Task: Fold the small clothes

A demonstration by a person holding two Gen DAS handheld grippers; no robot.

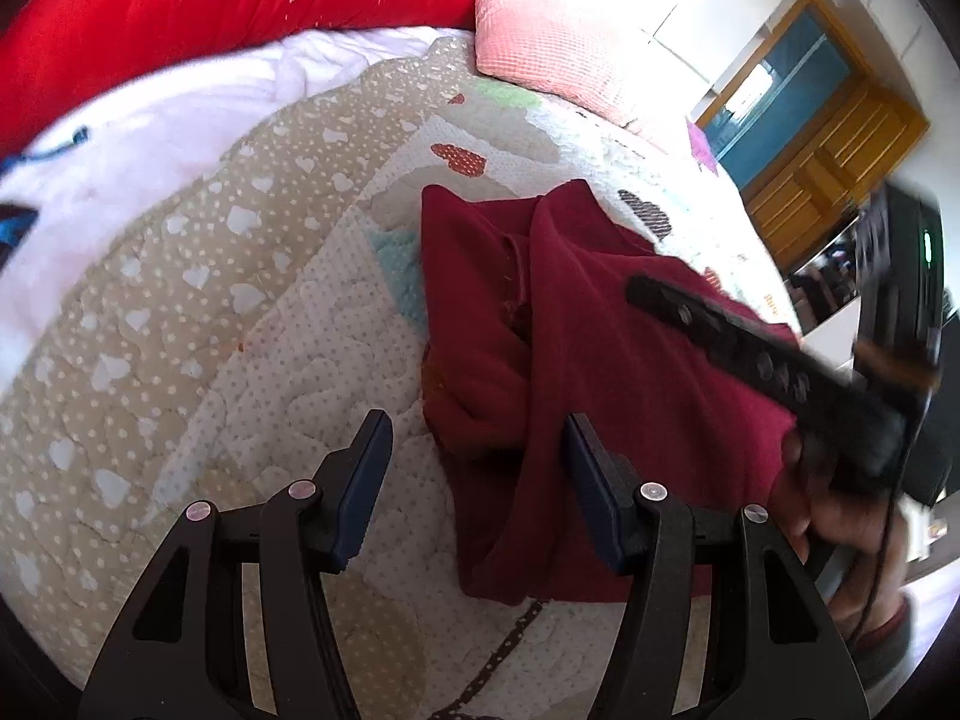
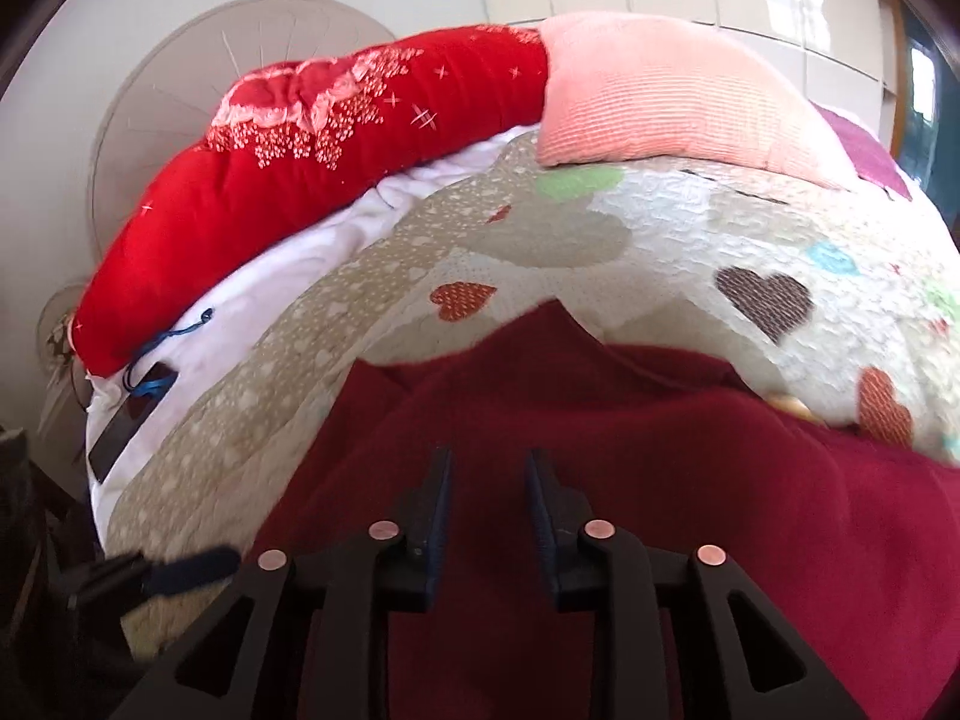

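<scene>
A dark red garment (image 1: 576, 312) lies partly folded on the heart-patterned quilt (image 1: 180, 312), with a raised fold running down its middle. My left gripper (image 1: 474, 444) hangs open over the garment's near left edge. Cloth lies below the gap, and the pads are clear of it. My right gripper (image 1: 636, 291), blurred and held by a hand (image 1: 840, 516), reaches in over the garment from the right. In the right wrist view, the right gripper (image 2: 487, 465) stands slightly open just above the garment (image 2: 660, 450). Nothing is pinched between its pads.
A red embroidered bolster (image 2: 252, 192) and a pink pillow (image 2: 660, 102) lie along the far side of the bed. A white cloth (image 2: 300, 288) with a blue cord lies at the left. A wooden cabinet (image 1: 822, 156) stands beyond the bed's right edge.
</scene>
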